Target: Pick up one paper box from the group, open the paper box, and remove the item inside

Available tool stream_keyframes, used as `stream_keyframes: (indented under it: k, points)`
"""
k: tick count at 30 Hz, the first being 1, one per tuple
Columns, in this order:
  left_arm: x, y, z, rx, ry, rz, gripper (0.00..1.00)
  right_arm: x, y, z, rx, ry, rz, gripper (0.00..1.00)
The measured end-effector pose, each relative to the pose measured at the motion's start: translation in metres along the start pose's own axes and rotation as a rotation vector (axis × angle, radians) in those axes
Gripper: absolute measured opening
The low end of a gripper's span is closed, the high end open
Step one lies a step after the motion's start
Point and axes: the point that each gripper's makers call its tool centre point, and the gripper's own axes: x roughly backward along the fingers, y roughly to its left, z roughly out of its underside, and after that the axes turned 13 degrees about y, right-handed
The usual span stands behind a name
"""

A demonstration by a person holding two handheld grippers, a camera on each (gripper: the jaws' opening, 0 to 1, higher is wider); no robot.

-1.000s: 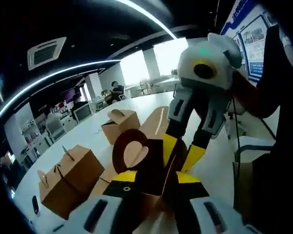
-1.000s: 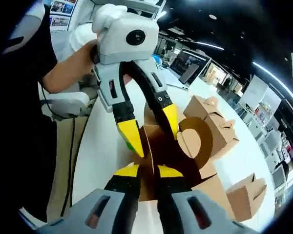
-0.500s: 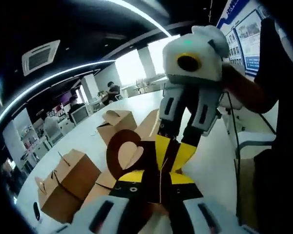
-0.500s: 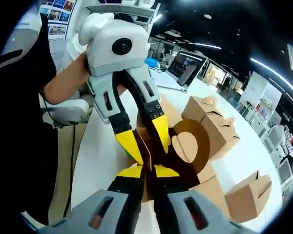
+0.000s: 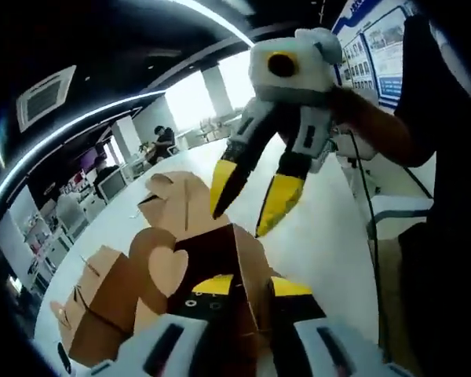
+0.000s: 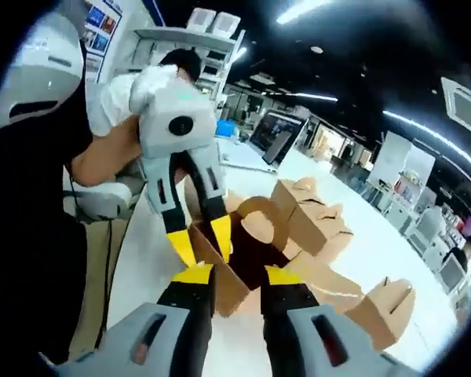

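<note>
An opened brown paper box [image 5: 243, 251] stands on the white table [image 5: 330, 243], with its round flap with a heart cutout [image 5: 161, 271] raised to the left. My left gripper [image 5: 250, 285] is shut on the box's near wall. My right gripper [image 5: 250, 196] hangs open above the box, touching nothing. In the right gripper view, the same box [image 6: 220, 287] shows a dark inside [image 6: 251, 255] whose contents I cannot make out. The left gripper [image 6: 202, 239] pinches its wall from the left there, and the right gripper [image 6: 237, 275] stands open just short of the box.
More closed paper boxes lie behind and beside the open one [image 5: 184, 200] [image 5: 94, 306] [image 6: 314, 212] [image 6: 385, 306]. A person's arm [image 6: 102, 149] and dark-clothed body are close on one side, with a white chair [image 5: 400, 212] at the table's edge. Desks and monitors stand far off.
My right gripper has let go of the box edge, opened and drawn back from the box. The left gripper has kept its hold on the wall.
</note>
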Motion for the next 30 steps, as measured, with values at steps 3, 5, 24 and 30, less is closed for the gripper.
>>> stream_keyframes:
  k: [3, 5, 24, 30]
  points:
    - [0.007, -0.003, -0.005, 0.002, -0.031, 0.009, 0.26, 0.009, -0.017, -0.006, -0.046, -0.065, 0.028, 0.23]
    - [0.016, -0.003, -0.011, -0.009, -0.072, -0.001, 0.30, 0.008, -0.028, -0.007, -0.058, -0.080, 0.046, 0.23]
    - [0.049, 0.065, 0.018, 0.392, -0.058, -0.324, 0.51, -0.072, -0.039, 0.005, -0.053, 0.009, -0.073, 0.42]
    - [0.040, 0.068, 0.029, 0.448, -0.047, -0.274, 0.53, -0.063, -0.029, 0.008, -0.088, 0.015, -0.099, 0.39]
